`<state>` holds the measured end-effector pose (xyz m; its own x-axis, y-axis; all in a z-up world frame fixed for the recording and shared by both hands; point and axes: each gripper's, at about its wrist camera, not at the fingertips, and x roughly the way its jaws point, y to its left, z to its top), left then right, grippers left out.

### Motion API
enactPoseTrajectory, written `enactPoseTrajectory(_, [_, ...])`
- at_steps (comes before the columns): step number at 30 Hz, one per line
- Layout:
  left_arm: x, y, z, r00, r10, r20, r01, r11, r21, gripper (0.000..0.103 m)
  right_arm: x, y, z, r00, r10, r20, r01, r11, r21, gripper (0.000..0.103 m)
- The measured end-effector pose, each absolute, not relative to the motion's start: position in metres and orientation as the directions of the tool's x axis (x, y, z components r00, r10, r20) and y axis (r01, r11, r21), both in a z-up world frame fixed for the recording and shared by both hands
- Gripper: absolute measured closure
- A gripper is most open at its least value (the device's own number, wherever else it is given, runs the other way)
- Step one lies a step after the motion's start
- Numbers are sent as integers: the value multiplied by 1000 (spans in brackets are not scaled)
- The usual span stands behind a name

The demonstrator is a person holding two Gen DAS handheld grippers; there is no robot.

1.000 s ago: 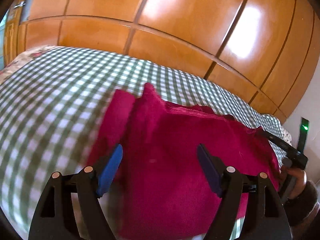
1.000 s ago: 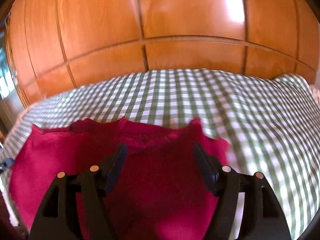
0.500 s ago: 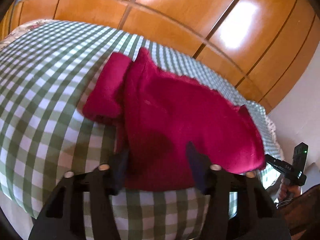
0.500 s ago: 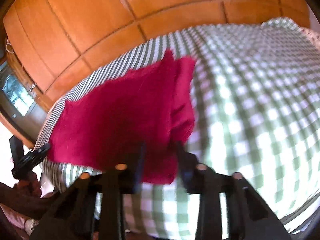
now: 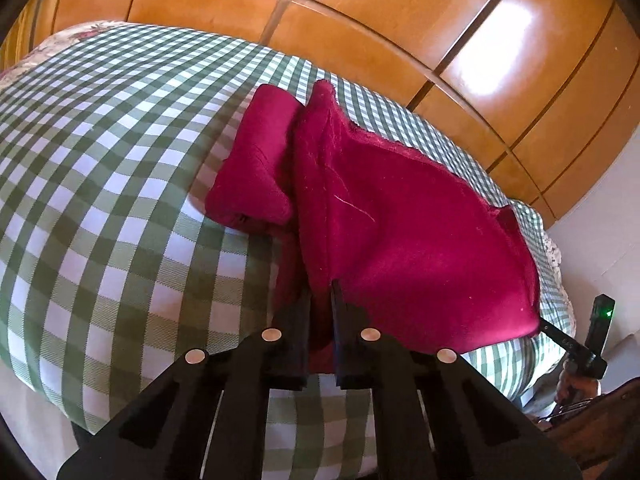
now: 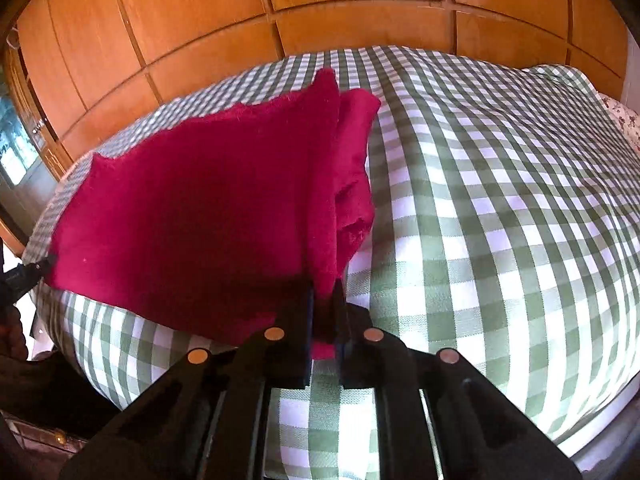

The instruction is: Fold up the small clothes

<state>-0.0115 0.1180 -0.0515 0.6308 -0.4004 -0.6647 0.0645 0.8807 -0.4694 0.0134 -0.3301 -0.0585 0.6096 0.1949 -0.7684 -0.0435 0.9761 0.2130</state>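
A crimson garment (image 5: 400, 224) lies spread on a green-and-white checked bed, its near edge lifted. My left gripper (image 5: 320, 300) is shut on the garment's near left corner. A sleeve (image 5: 260, 160) lies folded beside the body on the left. In the right wrist view my right gripper (image 6: 324, 292) is shut on the garment's (image 6: 192, 208) near right corner, with the other sleeve (image 6: 352, 168) bunched to the right. Each gripper's tip shows at the far corner in the other view: the right gripper (image 5: 560, 336) and the left gripper (image 6: 28, 272).
The checked bed cover (image 5: 100, 180) stretches wide to the left and, in the right wrist view (image 6: 500, 200), to the right. Orange wooden wardrobe doors (image 5: 400, 20) stand behind the bed. A floral pillow (image 6: 620, 120) lies at the far right edge.
Both grippers have drawn back to the garment's near edge and closed from open onto its two near corners. The near edge now rises slightly off the bed.
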Motion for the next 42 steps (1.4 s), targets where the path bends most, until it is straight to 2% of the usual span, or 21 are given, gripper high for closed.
enactPoseTrajectory(1, [-11,118,-51,629,-408,-662,68,877,-475,96,15,-331,-57,604,204,-771,-49,974,219,91])
enactPoseTrajectory(3, [-14,120,-47,642,-425,-638,75,863,-500,92,12,-334,-52,617,203,-760,-42,973,225,75])
enactPoseTrajectory(4, [-14,121,-46,643,-432,-633,73,857,-511,83,12,-335,-50,627,191,-755,-27,974,224,59])
enactPoseTrajectory(5, [-14,123,-46,642,-442,-626,74,849,-523,78,11,-335,-47,638,174,-750,-12,976,216,58])
enactPoseTrajectory(7, [-14,124,-42,654,-442,-614,69,843,-534,53,14,-333,-38,662,140,-736,11,980,197,58])
enactPoseTrajectory(9, [-18,128,-34,689,-429,-585,63,838,-541,47,16,-329,-27,696,108,-710,28,984,177,53])
enactPoseTrajectory(11, [-19,132,-29,714,-421,-559,54,830,-556,40,20,-317,-13,734,115,-669,9,984,179,37])
enactPoseTrajectory(12, [-17,134,-28,719,-412,-559,45,831,-555,31,22,-312,-9,742,130,-658,-9,983,183,35])
enactPoseTrajectory(15, [-7,136,-32,704,-405,-584,4,824,-567,30,33,-276,-1,755,174,-633,-101,984,150,29])
enactPoseTrajectory(17, [0,136,-37,678,-412,-609,-30,812,-582,25,40,-254,-1,760,169,-628,-137,986,99,12])
enactPoseTrajectory(20, [11,136,-47,655,-416,-631,-83,790,-607,23,47,-218,-5,774,128,-620,-174,985,-13,2])
enactPoseTrajectory(24, [25,133,-48,658,-426,-620,-71,785,-615,14,63,-195,-22,774,57,-631,-170,978,-120,2])
enactPoseTrajectory(26, [33,130,-49,652,-437,-620,-65,782,-620,13,69,-191,-30,767,50,-639,-162,980,-118,2])
enactPoseTrajectory(28, [39,132,-51,661,-457,-594,-72,750,-658,6,73,-191,-37,754,51,-655,-150,984,-97,2])
enactPoseTrajectory(30, [41,135,-53,674,-469,-572,-84,720,-689,6,76,-188,-47,732,27,-681,-136,985,-107,2])
enactPoseTrajectory(32, [44,136,-53,679,-486,-550,-84,694,-715,5,83,-190,-65,689,23,-725,-127,988,-89,2])
enactPoseTrajectory(35, [49,135,-53,676,-502,-540,-73,683,-727,5,81,-200,-72,700,56,-712,-81,997,-1,2])
enactPoseTrajectory(39, [55,131,-53,681,-486,-548,-89,687,-721,6,75,-197,-73,728,35,-684,-72,997,-26,2])
enactPoseTrajectory(41, [59,127,-54,681,-453,-575,-109,713,-692,12,74,-200,-73,735,38,-677,-68,997,-18,2])
enactPoseTrajectory(42, [60,126,-55,682,-436,-587,-124,722,-680,19,74,-199,-73,736,40,-676,-68,998,-15,2])
